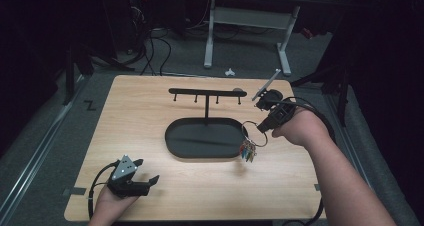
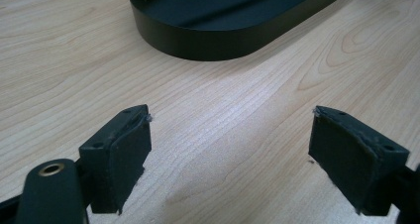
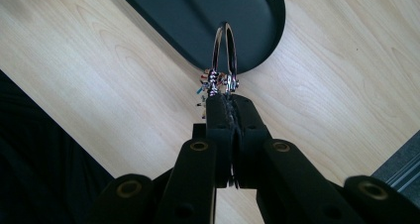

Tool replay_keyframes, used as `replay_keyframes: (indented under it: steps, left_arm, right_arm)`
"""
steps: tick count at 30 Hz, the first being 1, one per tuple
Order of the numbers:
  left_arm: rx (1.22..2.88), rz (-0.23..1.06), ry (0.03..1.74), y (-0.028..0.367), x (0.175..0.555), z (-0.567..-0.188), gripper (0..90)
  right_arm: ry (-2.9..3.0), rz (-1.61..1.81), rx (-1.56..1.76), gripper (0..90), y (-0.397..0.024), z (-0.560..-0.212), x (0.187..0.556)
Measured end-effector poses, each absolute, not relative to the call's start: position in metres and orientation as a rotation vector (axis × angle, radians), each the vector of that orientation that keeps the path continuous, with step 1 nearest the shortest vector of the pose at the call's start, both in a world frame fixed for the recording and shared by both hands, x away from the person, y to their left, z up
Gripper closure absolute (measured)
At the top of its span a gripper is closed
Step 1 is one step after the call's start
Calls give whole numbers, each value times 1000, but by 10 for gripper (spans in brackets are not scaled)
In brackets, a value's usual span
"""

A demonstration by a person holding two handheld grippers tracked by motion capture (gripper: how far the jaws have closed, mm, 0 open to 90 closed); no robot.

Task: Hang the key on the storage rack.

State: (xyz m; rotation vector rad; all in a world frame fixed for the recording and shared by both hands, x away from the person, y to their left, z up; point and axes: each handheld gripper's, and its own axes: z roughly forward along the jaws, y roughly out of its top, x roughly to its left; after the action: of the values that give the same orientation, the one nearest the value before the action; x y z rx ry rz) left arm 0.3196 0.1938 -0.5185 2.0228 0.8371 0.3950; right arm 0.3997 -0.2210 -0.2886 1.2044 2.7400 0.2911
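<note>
Work in hand: hanging a key ring (image 1: 255, 134) on the hook stand (image 1: 207, 92), by the look of it.
Right claw (image 1: 261, 127): pressed together, pinching the ring's wire edge; ring held in the air over the right end of the black oval tray (image 1: 176, 142).
Left claw (image 1: 146, 173): spread, nothing between the jaws, low over the near left of the table (image 1: 135, 106).
Ring: thin metal loop, likely light, stiff and slick; small coloured charms (image 1: 248, 150) dangle loose under it and will probably swing.
Where to hold: on the rim near the charms, as now, leaving the far arc (image 3: 225, 40) free for a hook.
Surface: pale wood grain, smooth, flat.
Room: dark; grey floor, cables, a white table frame (image 1: 210, 36) behind.
</note>
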Motion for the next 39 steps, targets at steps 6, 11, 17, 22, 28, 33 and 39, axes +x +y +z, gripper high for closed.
replay_keyframes:
  steps: [6,11,17,22,28,33,39]
  left_arm:
    - [2024,393,833,194,320,-518,172]
    - [2026,392,833,194,321,-519,173]
    - [2025,393,833,195,321,-518,175]
    - [2024,393,832,195,322,-518,176]
    - [2022,392,835,197,322,-519,178]
    - [2026,389,838,198,321,-519,179]
    - [2021,389,841,199,321,-519,181]
  right_arm:
    - [2743,298,1183,881,-215,-286,406]
    - [2737,313,1191,880,-210,-285,415]
    - [2732,305,1209,881,-208,-286,428]
    - [2729,304,1210,881,-206,-283,439]
    - [2714,326,1242,880,-205,-279,450]
    - [2714,348,1243,880,-206,-278,460]
    - [2735,345,1229,880,-204,-285,472]
